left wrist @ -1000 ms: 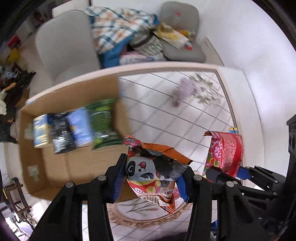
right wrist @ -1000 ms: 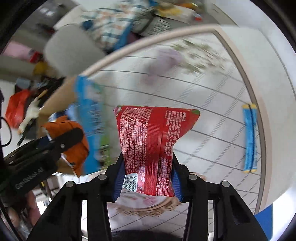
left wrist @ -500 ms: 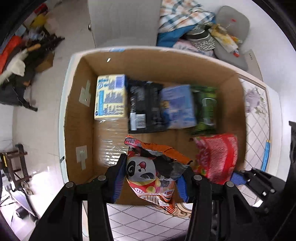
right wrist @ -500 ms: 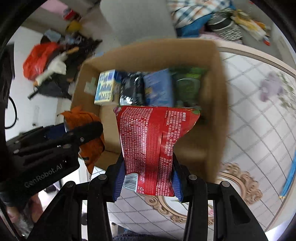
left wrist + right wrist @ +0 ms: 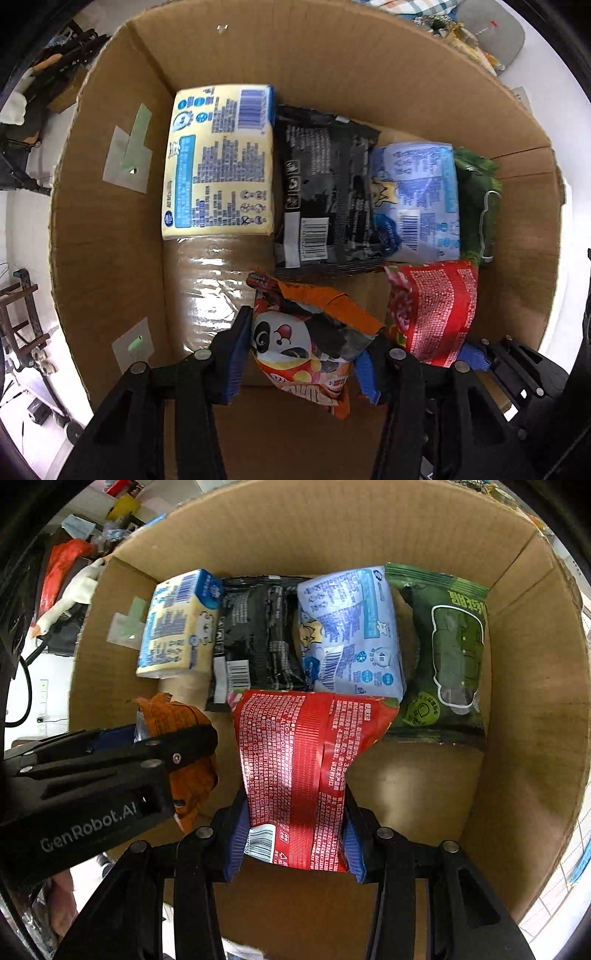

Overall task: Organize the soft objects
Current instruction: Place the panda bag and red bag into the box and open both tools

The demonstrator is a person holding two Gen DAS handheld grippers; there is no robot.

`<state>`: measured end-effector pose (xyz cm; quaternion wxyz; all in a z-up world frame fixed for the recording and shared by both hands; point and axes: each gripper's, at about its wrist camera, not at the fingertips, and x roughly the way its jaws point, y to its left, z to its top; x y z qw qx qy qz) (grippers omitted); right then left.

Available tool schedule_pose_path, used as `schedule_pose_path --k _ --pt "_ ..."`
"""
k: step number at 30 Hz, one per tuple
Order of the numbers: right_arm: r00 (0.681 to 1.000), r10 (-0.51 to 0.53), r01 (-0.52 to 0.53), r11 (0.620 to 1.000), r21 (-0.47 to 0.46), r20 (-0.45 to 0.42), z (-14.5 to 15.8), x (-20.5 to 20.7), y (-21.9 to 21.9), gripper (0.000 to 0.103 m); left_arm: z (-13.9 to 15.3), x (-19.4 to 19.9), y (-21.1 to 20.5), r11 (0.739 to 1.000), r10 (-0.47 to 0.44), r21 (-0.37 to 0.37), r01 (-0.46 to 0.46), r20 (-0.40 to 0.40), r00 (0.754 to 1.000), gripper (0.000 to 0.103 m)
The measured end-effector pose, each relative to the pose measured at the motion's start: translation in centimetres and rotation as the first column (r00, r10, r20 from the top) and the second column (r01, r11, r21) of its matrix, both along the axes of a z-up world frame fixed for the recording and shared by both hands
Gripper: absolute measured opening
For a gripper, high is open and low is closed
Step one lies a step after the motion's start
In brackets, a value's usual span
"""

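Note:
My left gripper [image 5: 303, 354] is shut on an orange panda snack bag [image 5: 306, 339] and holds it inside the cardboard box [image 5: 110, 229], above the bare front floor. My right gripper [image 5: 291, 834] is shut on a red snack bag [image 5: 299, 768], held inside the same box just right of the left gripper [image 5: 155, 753]. The red bag also shows in the left wrist view [image 5: 436, 314]. A row of packs lies along the box's far side: a yellow tissue pack [image 5: 221, 162], a black bag [image 5: 321, 199], a light blue pack [image 5: 417, 199] and a green bag [image 5: 447, 653].
The box walls [image 5: 535, 709] rise on all sides. Bare box floor [image 5: 413, 786] shows at the front right. Clutter lies on the floor left of the box [image 5: 66, 576]. A tiled tabletop [image 5: 569, 878] shows at the right edge.
Both grippers have swung from over the table to the box and moved down into it, each still holding its bag. The box contents now fill both views.

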<state>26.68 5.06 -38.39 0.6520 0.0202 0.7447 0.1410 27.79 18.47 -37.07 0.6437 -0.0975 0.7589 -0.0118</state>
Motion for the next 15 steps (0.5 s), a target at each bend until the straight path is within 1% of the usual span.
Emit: schedule_pose_path --k 1,2,3,5,6,7,8,9,13,14,15 --pt "1.000 0.002 -0.002 1.000 0.002 -0.009 -0.2 0.1 -0.1 0.049 -0.1 -0.1 0.0 1.000 0.008 -0.013 -0.008 -0.008 1.000 0.048" --pt "1.000 -0.002 0.002 1.000 0.002 -0.014 -0.3 0.1 -0.1 0.053 -0.2 -0.2 0.1 1.000 0.011 -0.028 -0.012 -0.018 1.000 0.053" --pt "1.000 -0.002 0.002 1.000 -0.004 -0.013 -0.6 0.2 0.0 0.067 -0.2 -0.3 0.2 0.999 0.016 -0.033 -0.017 -0.021 1.000 0.060" --pt "1.000 -0.001 0.001 1.000 -0.010 -0.005 -0.4 0.3 0.0 0.079 0.1 -0.6 0.3 0.999 0.019 -0.031 -0.019 -0.010 1.000 0.062" --pt "1.000 -0.004 0.004 1.000 -0.017 0.000 -0.2 0.2 -0.2 0.079 0.5 -0.7 0.3 1.000 0.013 -0.020 -0.013 -0.001 1.000 0.067" --pt "1.000 -0.004 0.004 1.000 -0.020 0.001 0.1 0.2 -0.3 0.079 0.9 -0.7 0.5 1.000 0.008 -0.008 -0.008 0.010 1.000 0.074" --pt "1.000 -0.008 0.009 1.000 -0.017 0.005 0.4 0.1 -0.5 0.079 1.6 -0.9 0.6 1.000 0.006 -0.001 -0.006 0.028 1.000 0.077" --pt "1.000 -0.016 0.016 1.000 -0.017 0.011 0.8 0.0 -0.8 0.079 2.2 -1.1 0.7 1.000 0.005 0.006 -0.005 0.042 0.999 0.084" --pt "0.999 -0.035 0.036 0.998 -0.041 0.038 2.5 -0.4 -1.9 0.080 5.4 -2.2 1.0 0.999 -0.005 0.054 -0.001 0.113 0.994 0.099" --pt "0.998 -0.039 0.041 0.998 -0.046 0.048 3.1 -0.6 -2.2 0.085 5.9 -2.6 1.0 0.998 -0.007 0.063 -0.001 0.127 0.992 0.099" --pt "0.997 -0.043 0.047 0.997 -0.056 0.057 3.6 -0.9 -2.5 0.094 6.8 -3.1 1.0 0.997 -0.012 0.076 0.000 0.146 0.989 0.099"
